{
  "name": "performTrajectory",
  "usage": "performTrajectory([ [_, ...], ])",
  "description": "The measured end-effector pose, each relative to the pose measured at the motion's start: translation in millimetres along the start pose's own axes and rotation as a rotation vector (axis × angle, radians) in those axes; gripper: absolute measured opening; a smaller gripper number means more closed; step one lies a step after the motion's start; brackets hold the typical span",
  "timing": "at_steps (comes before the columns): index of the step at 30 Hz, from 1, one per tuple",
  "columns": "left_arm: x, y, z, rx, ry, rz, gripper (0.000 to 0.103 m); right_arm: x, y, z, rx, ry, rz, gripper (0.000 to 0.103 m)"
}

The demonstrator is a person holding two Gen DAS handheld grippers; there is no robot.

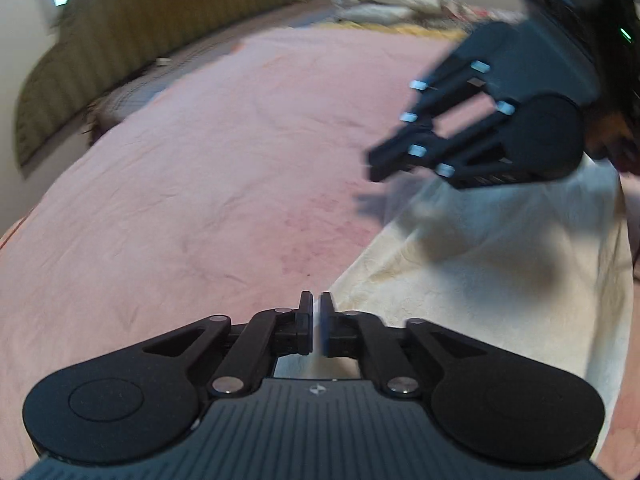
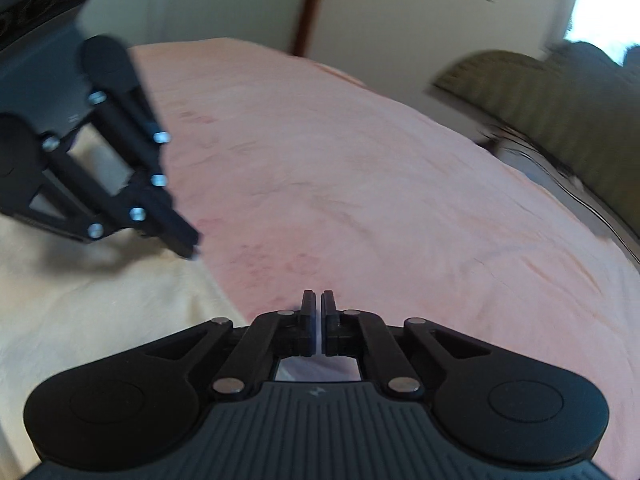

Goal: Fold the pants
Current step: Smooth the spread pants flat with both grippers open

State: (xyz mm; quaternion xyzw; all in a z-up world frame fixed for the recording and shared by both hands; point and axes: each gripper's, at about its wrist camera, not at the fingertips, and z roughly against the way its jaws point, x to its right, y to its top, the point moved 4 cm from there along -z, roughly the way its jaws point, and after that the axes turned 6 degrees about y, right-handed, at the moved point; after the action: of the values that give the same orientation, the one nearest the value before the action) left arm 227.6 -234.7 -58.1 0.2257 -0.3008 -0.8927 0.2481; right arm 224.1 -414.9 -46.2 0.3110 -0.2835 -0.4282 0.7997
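Note:
The cream pants (image 1: 488,280) lie flat on the pink bed cover, at the right in the left wrist view and at the lower left in the right wrist view (image 2: 100,300). My left gripper (image 1: 316,320) is shut with nothing visibly between its pads, over the pants' left edge; it also shows in the right wrist view (image 2: 188,246). My right gripper (image 2: 318,320) is shut and looks empty, above the pink cover near the pants' edge. In the left wrist view it (image 1: 376,168) hovers over the pants' far corner, jaws together.
The pink bed cover (image 1: 208,184) spreads across the bed. An olive ribbed headboard or cushion (image 1: 120,52) stands at the far side. Pale pillows or bedding (image 1: 392,0) lie at the back. A wall and door frame (image 2: 312,4) are beyond the bed.

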Motion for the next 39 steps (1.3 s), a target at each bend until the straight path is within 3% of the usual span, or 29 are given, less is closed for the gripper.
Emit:
performTrajectory([
  [1, 2, -5, 8, -0.002, 0.011, 0.02, 0.032, -3, -3, 9, -0.004, -0.022, -0.031, 0.008],
  [2, 3, -11, 17, -0.009, 0.028, 0.043, 0.051, -7, -8, 19, -0.004, -0.021, -0.066, 0.016],
  [4, 10, -28, 38, -0.01, 0.051, 0.091, 0.068, -24, -24, 39, -0.01, 0.06, -0.116, 0.052],
  [5, 14, -37, 49, 0.001, 0.054, 0.106, 0.069, -34, -33, 49, -0.008, 0.118, -0.116, 0.08],
  [6, 18, -47, 59, 0.004, 0.052, 0.124, 0.069, -45, -41, 59, 0.005, 0.152, -0.113, 0.087],
  [8, 23, -69, 78, -0.013, 0.04, 0.171, 0.075, -66, -59, 75, -0.011, 0.183, -0.128, 0.087],
  [10, 30, -93, 93, -0.053, 0.026, 0.22, 0.076, -81, -79, 83, -0.078, 0.157, -0.156, 0.087],
  [13, 34, -127, 113, -0.12, -0.035, 0.29, 0.081, -87, -99, 100, -0.083, 0.042, -0.272, 0.093],
  [17, 13, -151, 148, -0.153, -0.065, 0.41, 0.082, -91, -94, 122, -0.007, -0.156, -0.387, 0.099],
  [20, -26, -167, 173, -0.177, 0.046, 0.593, 0.082, -95, -77, 122, 0.084, -0.221, -0.438, 0.103],
  [24, -70, -195, 214, -0.191, 0.26, 0.733, 0.082, -133, -49, 106, 0.162, -0.074, -0.374, 0.103],
  [26, -80, -201, 227, -0.189, 0.287, 0.779, 0.083, -153, -40, 94, 0.152, -0.05, -0.318, 0.103],
  [29, -72, -195, 221, -0.167, 0.231, 0.763, 0.088, -169, -38, 67, 0.049, 0.027, -0.31, 0.103],
  [31, -49, -187, 199, -0.191, 0.147, 0.658, 0.089, -175, -42, 55, 0.007, 0.087, -0.318, 0.103],
  [32, -33, -184, 186, -0.217, 0.109, 0.583, 0.089, -176, -45, 52, -0.003, 0.069, -0.317, 0.103],
  [34, -10, -182, 171, -0.254, 0.112, 0.46, 0.085, -170, -50, 54, -0.016, 0.013, -0.337, 0.103],
  [36, -1, -170, 171, -0.201, 0.111, 0.393, 0.085, -161, -51, 73, 0.058, -0.008, -0.378, 0.103],
  [39, -11, -142, 170, -0.11, 0.077, 0.465, 0.087, -130, -46, 101, 0.24, -0.058, -0.494, 0.103],
])
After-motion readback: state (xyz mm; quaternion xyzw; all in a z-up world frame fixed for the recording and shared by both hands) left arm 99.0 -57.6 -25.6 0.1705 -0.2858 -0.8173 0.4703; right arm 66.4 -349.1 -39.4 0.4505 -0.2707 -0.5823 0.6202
